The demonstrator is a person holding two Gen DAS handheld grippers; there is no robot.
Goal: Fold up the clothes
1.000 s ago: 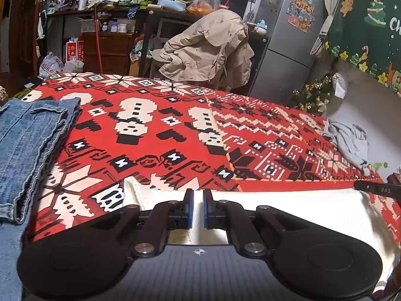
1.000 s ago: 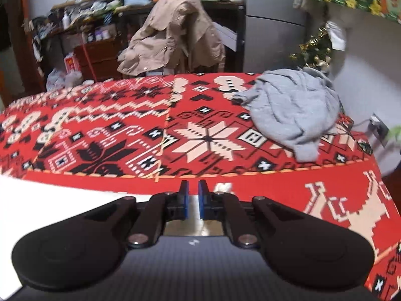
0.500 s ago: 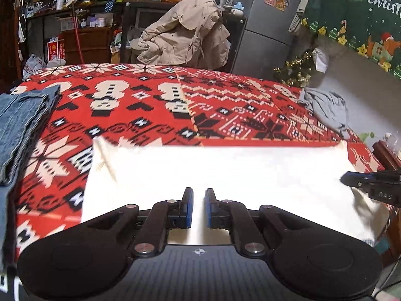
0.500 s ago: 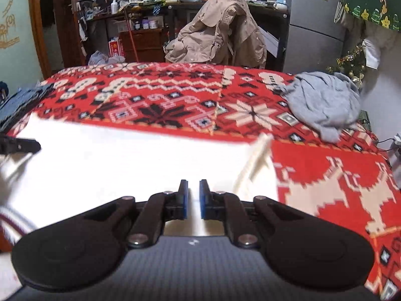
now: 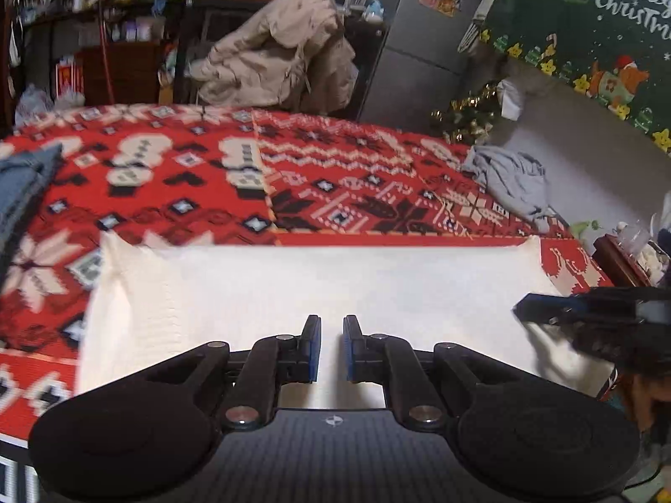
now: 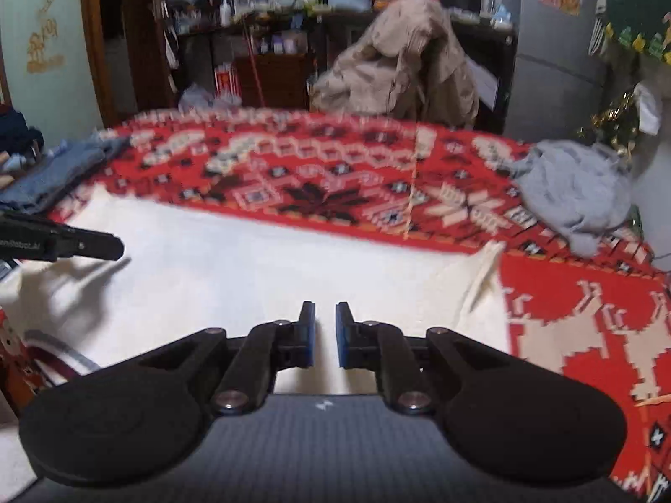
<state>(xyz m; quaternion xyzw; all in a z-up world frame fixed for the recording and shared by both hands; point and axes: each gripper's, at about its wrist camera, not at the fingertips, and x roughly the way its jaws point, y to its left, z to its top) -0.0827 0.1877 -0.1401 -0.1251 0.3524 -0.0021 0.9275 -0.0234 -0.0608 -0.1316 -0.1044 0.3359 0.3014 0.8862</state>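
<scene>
White cloth [image 5: 335,285] now apparently further spread

cream garment [image 5: 318,285]: soft, matt cloth
blanket [image 5: 344,184]: red woven cloth, matt
fingers [image 5: 312,348]: matt black plastic, blue pads

The right gripper [image 6: 324,333] hovers over a cream cloth [image 6: 260,276] on the red patterned bed cover [image 6: 335,176], fingers [image 6: 308,335] slightly apart. Grey garment [image 6: 574,193] at two o'clock.

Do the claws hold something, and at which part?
Cannot be told. The left claw and right claw stand slightly apart over the white cloth, near its front edge.
</scene>
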